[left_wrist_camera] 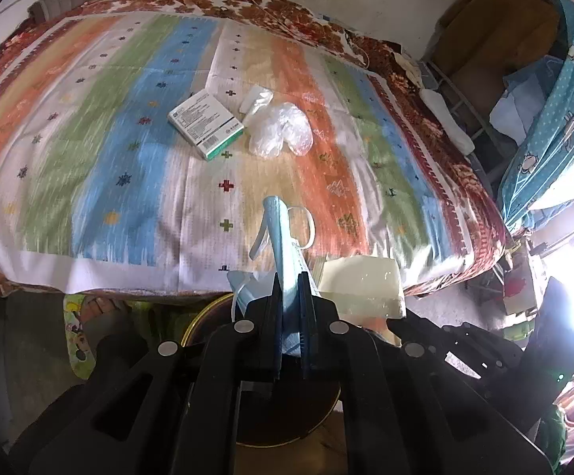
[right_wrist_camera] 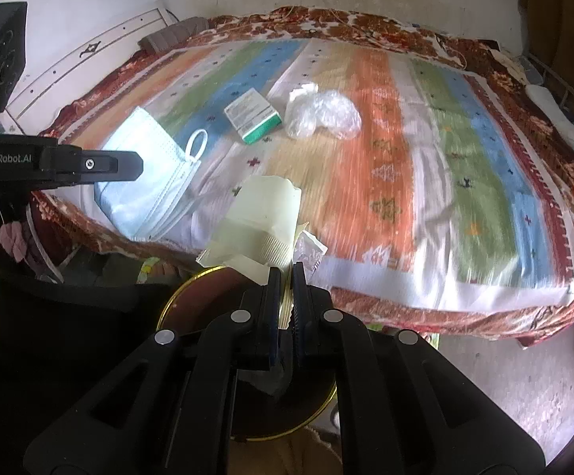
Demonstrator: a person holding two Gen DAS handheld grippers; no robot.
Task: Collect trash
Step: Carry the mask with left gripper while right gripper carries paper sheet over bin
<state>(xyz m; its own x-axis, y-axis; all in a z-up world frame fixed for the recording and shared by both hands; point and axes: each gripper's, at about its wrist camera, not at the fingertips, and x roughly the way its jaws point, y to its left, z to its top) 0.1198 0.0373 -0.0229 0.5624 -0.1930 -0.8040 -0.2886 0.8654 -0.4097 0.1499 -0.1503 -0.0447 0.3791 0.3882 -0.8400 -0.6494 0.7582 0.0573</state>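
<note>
Box (left_wrist_camera: 206, 124) print too small to read; gold-rimmed bin (right_wrist_camera: 191, 297) mostly hidden behind jaws.

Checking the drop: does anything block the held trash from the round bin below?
Nothing visible does. The left gripper clamps a blue face mask and the right gripper a pale yellow wrapper, both above the gold-rimmed round bin.

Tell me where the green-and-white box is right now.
The green-and-white box lies mid-bed on the striped blanket, just left of the crumpled clear plastic in both wrist views.
</note>
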